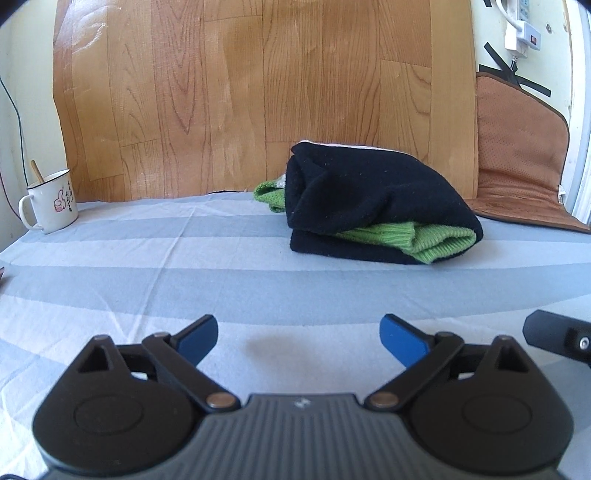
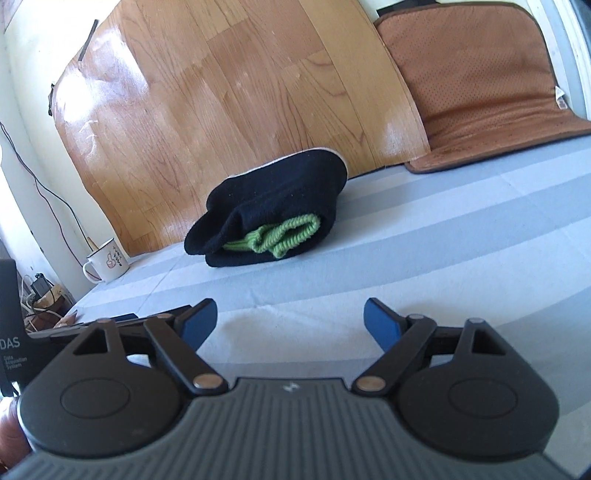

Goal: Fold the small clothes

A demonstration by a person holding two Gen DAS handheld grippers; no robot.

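A small black garment with green knit cuffs [image 1: 373,199] lies folded in a thick bundle on the grey-and-white striped sheet [image 1: 184,258], near the wooden back panel. It also shows in the right wrist view [image 2: 273,218]. My left gripper [image 1: 298,338] is open and empty, low over the sheet, well in front of the bundle. My right gripper [image 2: 290,325] is open and empty, also in front of the bundle. Part of the right gripper [image 1: 557,338] shows at the right edge of the left wrist view.
A white enamel mug with a spoon [image 1: 51,201] stands at the back left, also in the right wrist view [image 2: 107,260]. A brown seat cushion [image 1: 521,162] leans at the back right. A wood-grain panel [image 1: 258,92] backs the surface. A power strip [image 1: 521,33] hangs on the wall.
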